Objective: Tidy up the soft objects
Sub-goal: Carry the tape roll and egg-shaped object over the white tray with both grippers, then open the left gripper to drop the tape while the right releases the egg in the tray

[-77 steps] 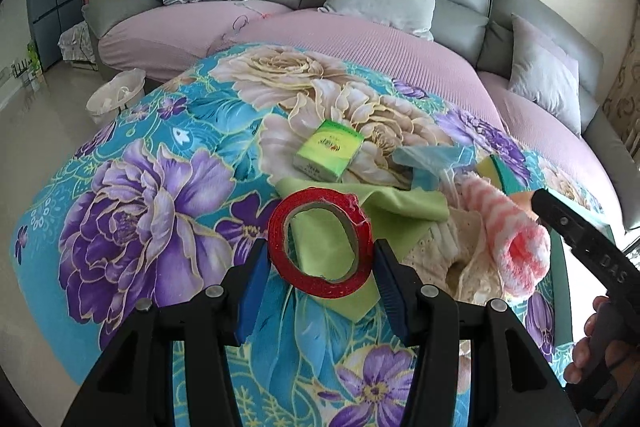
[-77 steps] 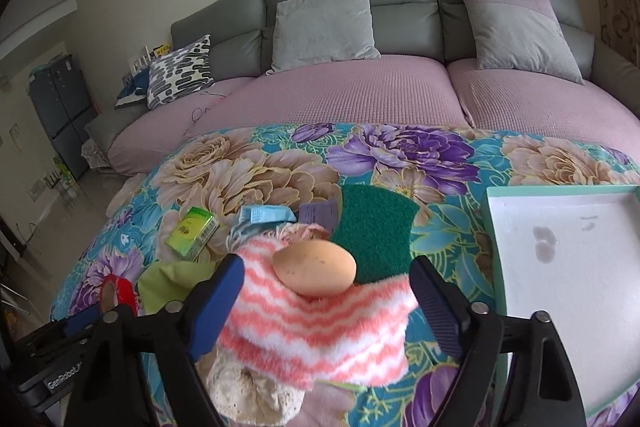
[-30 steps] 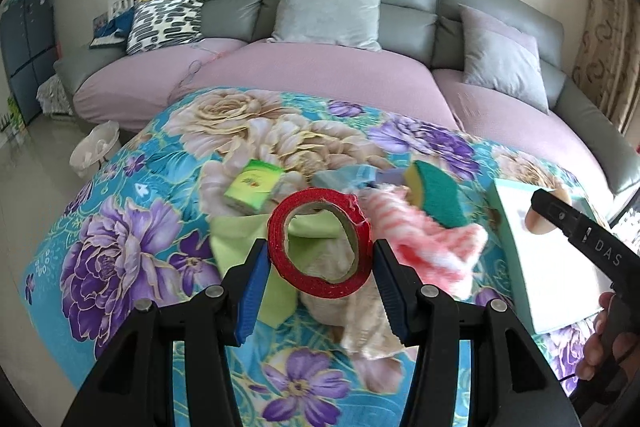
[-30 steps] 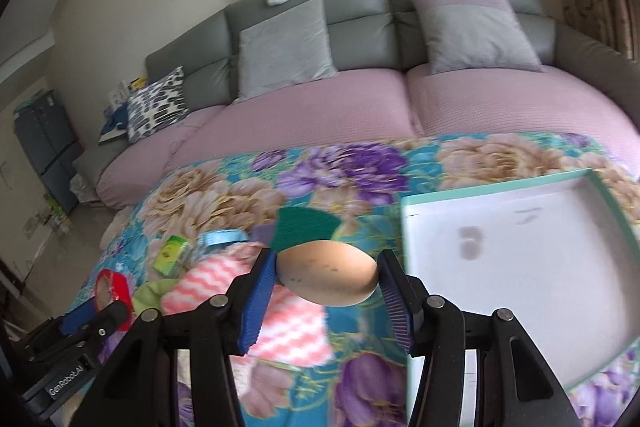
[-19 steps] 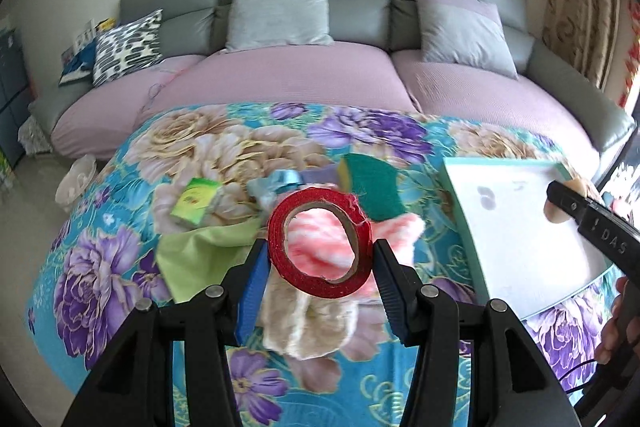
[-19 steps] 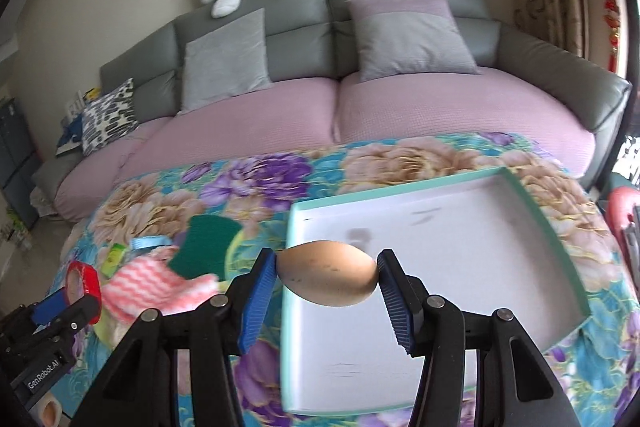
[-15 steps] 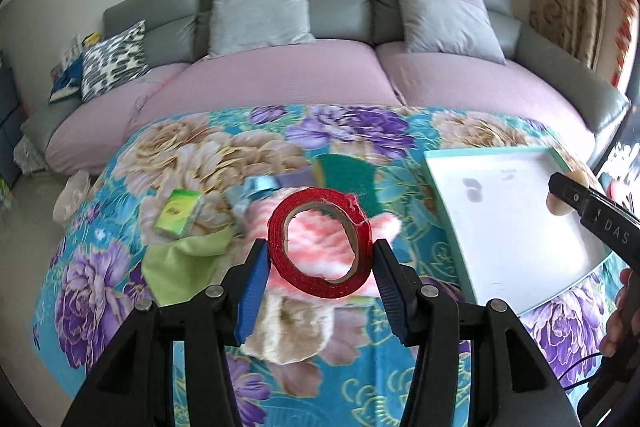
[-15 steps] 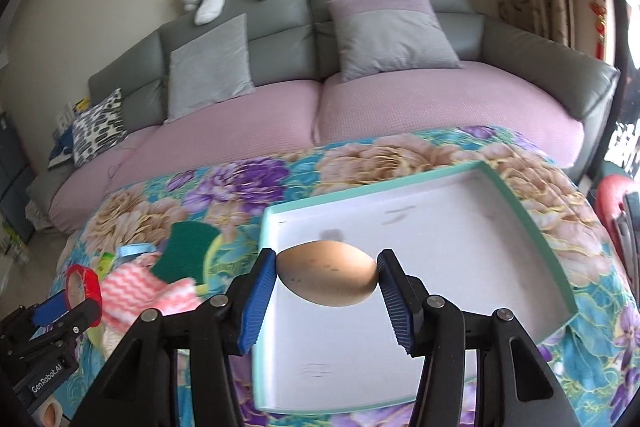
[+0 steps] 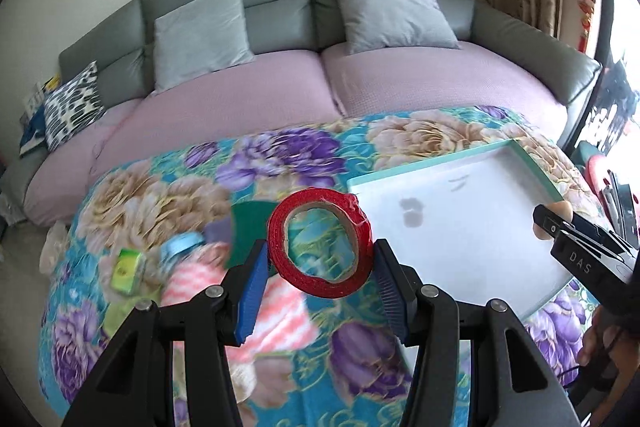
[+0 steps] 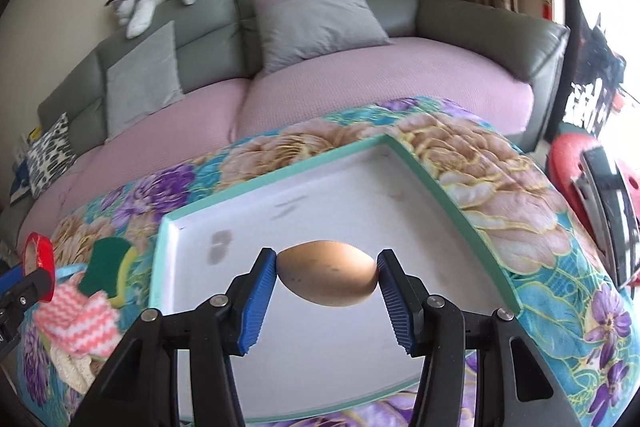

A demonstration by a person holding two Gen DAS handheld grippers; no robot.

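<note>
From your left wrist camera, your left gripper point(image 9: 320, 269) is clenched on the red ring-shaped roll of tape point(image 9: 319, 253), which stands upright between the blue pads point(image 9: 252, 293), above the floral blue and purple tablecloth point(image 9: 256, 163). Below and to the left lie the pink-and-white zigzag fluffy cloth point(image 9: 276, 311), the green scouring sponge point(image 9: 248, 231), a blue item too blurred to name, and a small green packet point(image 9: 128, 269). To the right, the shallow white tray with a mint-green rim point(image 9: 436, 169) sits on the cloth, its near-left edge just beside your right-hand pad. Your right gripper point(image 9: 554, 223) shows at the tray's right edge.

From your right wrist camera, that gripper point(image 10: 327, 279) grasps the brown egg-shaped object point(image 10: 328, 279) end to end between its pads, held over the tray's point(image 10: 276, 175) white floor, apart from it. The floor around the egg-shaped object is bare up to the rim on every side. The pink zigzag cloth point(image 10: 80, 323) and sponge point(image 10: 106, 267) lie just outside the tray's left rim, with the tape point(image 10: 38, 263) at the far left. The tray's right rim runs close to the table edge.
</note>
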